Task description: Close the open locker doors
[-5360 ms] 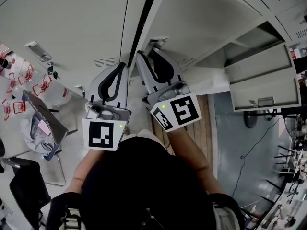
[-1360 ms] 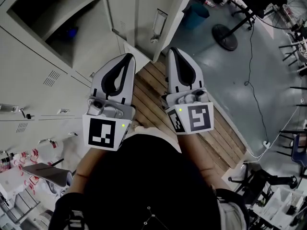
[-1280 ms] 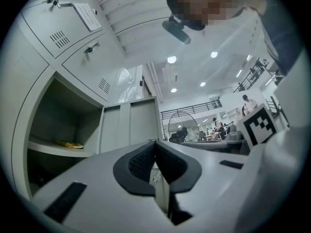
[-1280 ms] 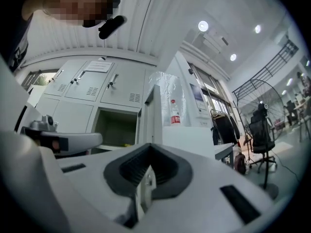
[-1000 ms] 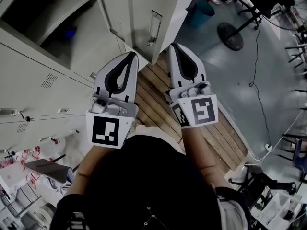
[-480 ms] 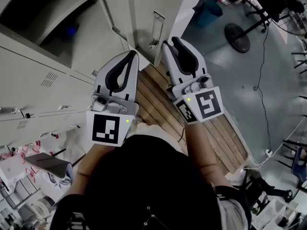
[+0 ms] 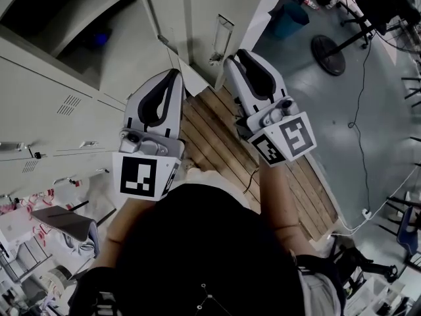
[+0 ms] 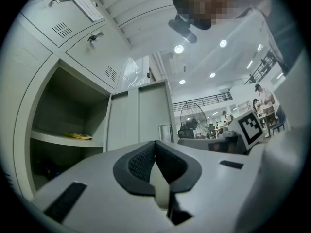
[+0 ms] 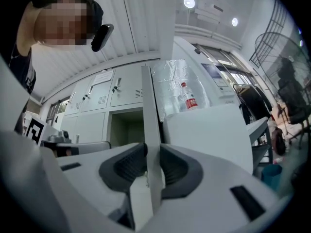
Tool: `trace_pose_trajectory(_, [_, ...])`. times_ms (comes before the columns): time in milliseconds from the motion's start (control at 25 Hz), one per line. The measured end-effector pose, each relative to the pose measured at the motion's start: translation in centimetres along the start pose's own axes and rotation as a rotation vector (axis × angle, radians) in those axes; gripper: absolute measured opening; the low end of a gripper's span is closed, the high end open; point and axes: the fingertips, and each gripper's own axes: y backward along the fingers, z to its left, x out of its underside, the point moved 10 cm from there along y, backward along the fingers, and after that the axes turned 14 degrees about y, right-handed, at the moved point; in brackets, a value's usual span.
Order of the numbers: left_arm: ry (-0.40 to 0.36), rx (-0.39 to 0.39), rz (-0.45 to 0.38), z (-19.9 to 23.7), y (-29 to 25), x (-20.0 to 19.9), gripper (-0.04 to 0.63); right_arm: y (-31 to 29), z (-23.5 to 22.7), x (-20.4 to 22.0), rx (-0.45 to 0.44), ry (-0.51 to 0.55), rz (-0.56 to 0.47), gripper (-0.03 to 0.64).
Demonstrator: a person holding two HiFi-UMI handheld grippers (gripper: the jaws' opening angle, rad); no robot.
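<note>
Lockers (image 7: pixel 59 91) pale grey-beige, locker door (image 7: pixel 197 12) same, plain. Left gripper (image 7: pixel 172 73) white-grey shell, black textured pads (image 7: pixel 154 107); its marker cube (image 7: pixel 141 176) black-and-white squares. Platform (image 7: pixel 210 137) brown wooden slats. Floor (image 7: pixel 355 110) dull blue-grey. Bin (image 7: pixel 289 18) teal. Blue blob (image 7: pixel 99 40) in dark open compartment. Bottle (image 9: pixel 187 97) clear, red label. Yellow item (image 8: pixel 77 136) on shelf.
</note>
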Motion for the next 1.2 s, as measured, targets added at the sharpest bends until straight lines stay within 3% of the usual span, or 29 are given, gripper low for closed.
trace_pose_trajectory(680, [-0.016, -0.046, -0.017, 0.0, 1.8, -0.7, 0.003, -0.8, 3.0, 0.0, -0.223, -0.016, 0.015, 0.118])
trace_pose_trajectory(1200, [-0.029, -0.106, -0.022, 0.6, 3.3, -1.3, 0.003, -2.4, 4.0, 0.2, -0.339, -0.069, 0.006, 0.140])
